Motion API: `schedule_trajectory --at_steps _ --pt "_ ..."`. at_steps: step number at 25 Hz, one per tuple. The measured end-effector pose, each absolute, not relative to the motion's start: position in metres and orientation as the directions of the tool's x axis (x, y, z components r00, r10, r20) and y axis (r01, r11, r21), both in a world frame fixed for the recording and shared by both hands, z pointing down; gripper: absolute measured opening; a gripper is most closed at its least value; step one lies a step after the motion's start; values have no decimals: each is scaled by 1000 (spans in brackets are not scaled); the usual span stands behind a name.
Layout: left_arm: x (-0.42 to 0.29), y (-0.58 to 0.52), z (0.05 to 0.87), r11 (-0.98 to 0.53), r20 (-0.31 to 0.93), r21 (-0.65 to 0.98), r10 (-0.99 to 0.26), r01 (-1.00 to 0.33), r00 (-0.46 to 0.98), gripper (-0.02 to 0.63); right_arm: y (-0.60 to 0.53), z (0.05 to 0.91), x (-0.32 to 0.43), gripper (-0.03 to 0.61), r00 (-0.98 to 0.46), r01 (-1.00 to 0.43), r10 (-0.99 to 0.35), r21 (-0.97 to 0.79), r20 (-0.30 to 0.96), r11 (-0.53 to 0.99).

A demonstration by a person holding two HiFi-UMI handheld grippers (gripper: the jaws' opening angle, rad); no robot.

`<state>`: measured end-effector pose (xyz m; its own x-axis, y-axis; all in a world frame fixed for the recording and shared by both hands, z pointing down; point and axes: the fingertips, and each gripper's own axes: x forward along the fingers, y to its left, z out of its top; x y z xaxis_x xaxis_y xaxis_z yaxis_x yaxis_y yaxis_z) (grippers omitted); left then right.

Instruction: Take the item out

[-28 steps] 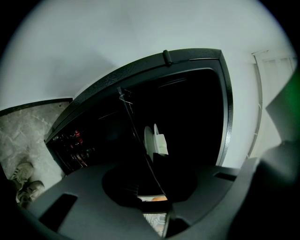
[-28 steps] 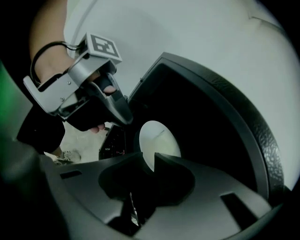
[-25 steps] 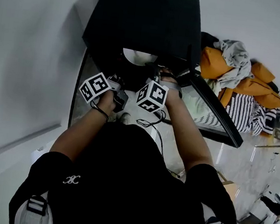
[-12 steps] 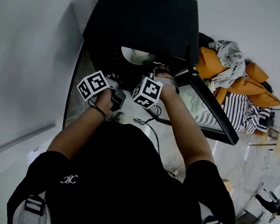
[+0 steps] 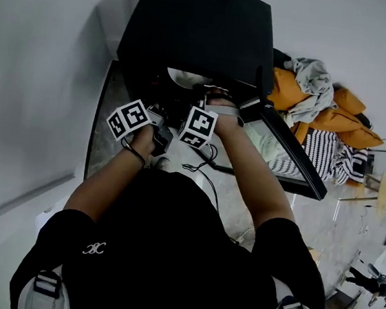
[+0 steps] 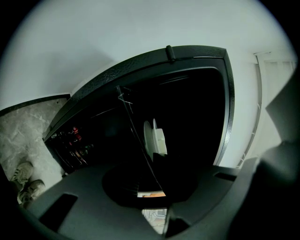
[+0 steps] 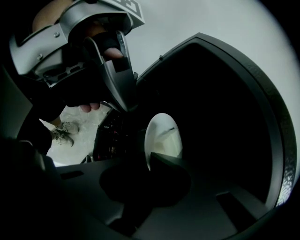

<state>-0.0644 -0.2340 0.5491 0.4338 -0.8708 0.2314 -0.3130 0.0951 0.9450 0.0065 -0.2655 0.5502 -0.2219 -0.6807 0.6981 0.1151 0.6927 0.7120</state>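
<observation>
Reaching into the black box [image 5: 194,26], my right claw [image 7: 148,165] has its jaws close together on the lower rim of the white item [image 7: 161,138]. It is dark there, but I judge they are clamped on it. The white item stands on its edge inside the box, near the front opening and not yet outside. My left claw [image 6: 157,213] is almost together on a thin edge [image 6: 136,136] at the opening, which I take for a flap or an inner door. A glass door [image 5: 291,157] stands open at the right side of the box.

To do this step well, I think I should pull the white item straight toward me, slowly and without twisting, so that its rim does not knock the thin edge just beside it. The grip is only on the rim and may slip, so I would press firmly. The left claw should hold the thin edge quiet until the item is fully out.
</observation>
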Motion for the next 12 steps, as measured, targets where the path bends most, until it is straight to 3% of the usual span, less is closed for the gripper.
schedule_trajectory --at_steps 12 --pt "-64 -238 551 86 224 949 -861 -304 456 52 -247 546 13 40 -223 103 -656 686 721 720"
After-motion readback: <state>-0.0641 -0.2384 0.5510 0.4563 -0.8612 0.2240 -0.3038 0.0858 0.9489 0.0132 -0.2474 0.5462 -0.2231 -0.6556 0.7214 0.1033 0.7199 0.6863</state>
